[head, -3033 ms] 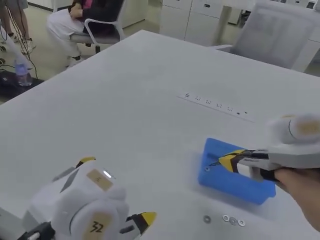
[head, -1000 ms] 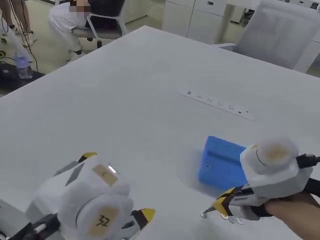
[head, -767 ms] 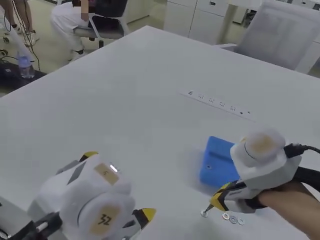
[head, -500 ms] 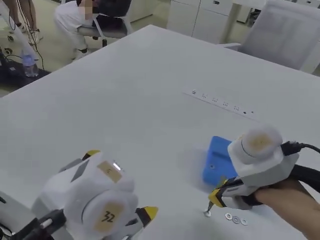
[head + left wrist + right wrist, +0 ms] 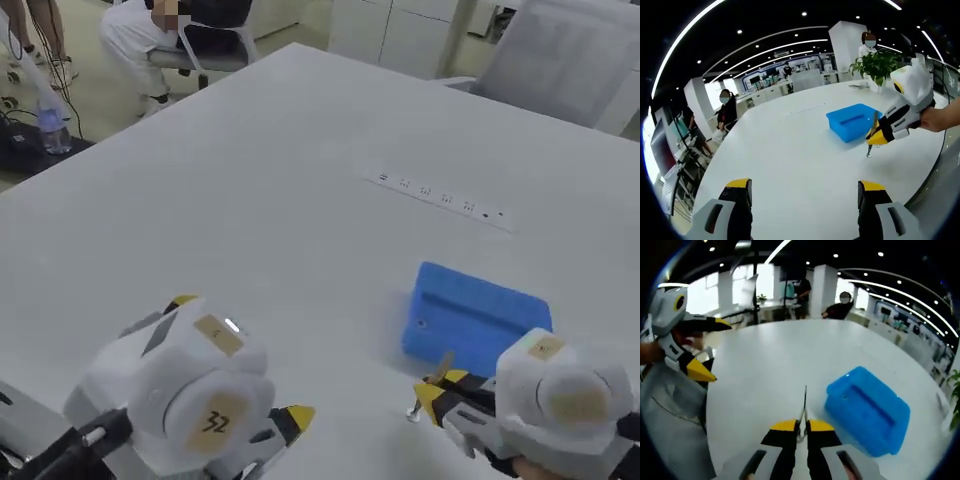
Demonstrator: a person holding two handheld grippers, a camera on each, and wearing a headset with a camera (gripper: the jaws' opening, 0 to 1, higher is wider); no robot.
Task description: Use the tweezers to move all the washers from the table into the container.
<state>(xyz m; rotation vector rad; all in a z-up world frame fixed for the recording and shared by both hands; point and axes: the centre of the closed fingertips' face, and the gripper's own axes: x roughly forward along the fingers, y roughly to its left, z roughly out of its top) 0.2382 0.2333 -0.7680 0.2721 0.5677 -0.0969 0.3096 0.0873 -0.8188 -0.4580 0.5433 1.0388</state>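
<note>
What looks like a washer (image 5: 411, 410), small and blurred, lies on the table (image 5: 250, 200) at the lower middle of the head view, at the tip of the tweezers (image 5: 804, 402). The right gripper (image 5: 802, 426) has its jaws pinched narrow on the tweezers. The left gripper (image 5: 804, 186) hangs wide and empty. The pick-up seems to be in hand. Next the washer needs a firm nip, then a lift to the blue container (image 5: 475, 315) just up and right.

Bright, even ceiling light, soft shadows, fisheye warping at edges.
</note>
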